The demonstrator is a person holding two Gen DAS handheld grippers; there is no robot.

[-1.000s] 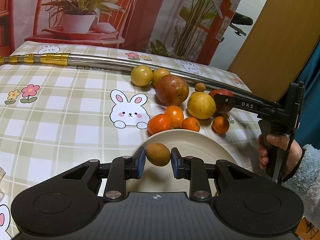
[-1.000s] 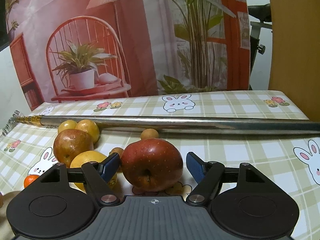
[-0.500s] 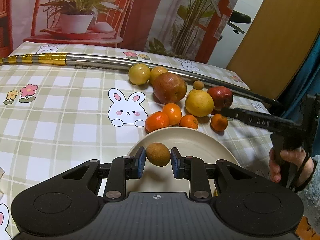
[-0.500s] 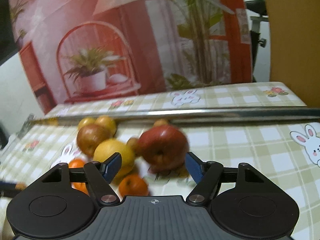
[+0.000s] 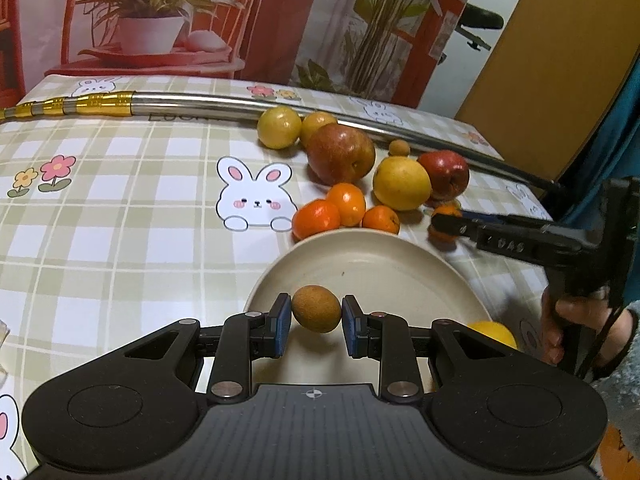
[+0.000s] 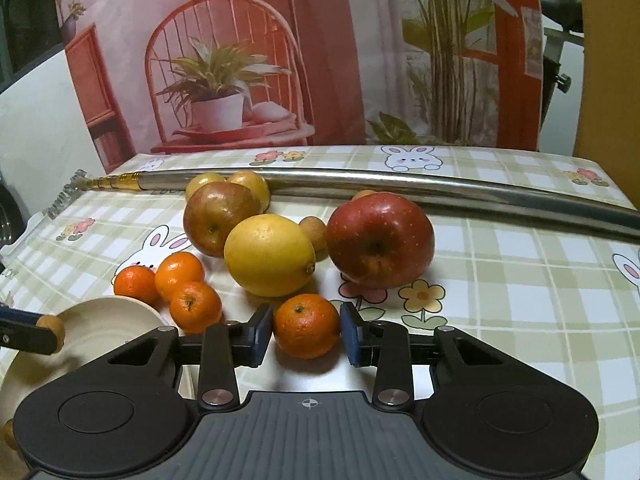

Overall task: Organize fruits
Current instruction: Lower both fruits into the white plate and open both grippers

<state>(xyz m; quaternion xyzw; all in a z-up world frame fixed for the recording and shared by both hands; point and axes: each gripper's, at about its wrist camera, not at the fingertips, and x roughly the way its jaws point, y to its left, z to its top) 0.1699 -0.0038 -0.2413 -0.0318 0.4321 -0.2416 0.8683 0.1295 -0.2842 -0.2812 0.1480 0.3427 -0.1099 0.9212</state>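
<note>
Mandarin (image 6: 306, 326) on the counter (image 6: 520, 320), nearest item in the right wrist view, between the jaws of the right gripper (image 6: 306, 334). Jaws just closing, now narrow, blue pads (image 6: 258, 332) against both flanks of the fruit; shadow directly beneath, so judged not yet lifted.

Small brown fruit (image 5: 316, 309) clamped in the narrow jaws of the left gripper (image 5: 316, 322), hanging above the near part of the cream plate (image 5: 380, 256). Yellow fruit (image 5: 494, 332) at the plate's near right edge, partly hidden by the gripper body.

Beyond the plate rim, three loose mandarins (image 6: 176, 276) touching one another; behind them a lemon (image 6: 269, 255), flanked by a red apple (image 6: 380, 240) and a duller russet apple (image 6: 220, 216). Two small yellow fruits (image 5: 279, 127) farther back, just beside a long metal tube (image 6: 440, 192) lying across the counter.

Step in hand, as judged: secure the mandarin, carry it to the plate. For a clean pick:
- Hold the pads across the widest girth, level with each other, to prevent the round skin squirting out.
- Squeeze only until firm; soft peel, easily bruised.
- Lift straight up before swinging toward the plate, clear of the lemon just behind.
- Release the brown fruit low over the plate, away from the rim, to stop it rolling off.
</note>
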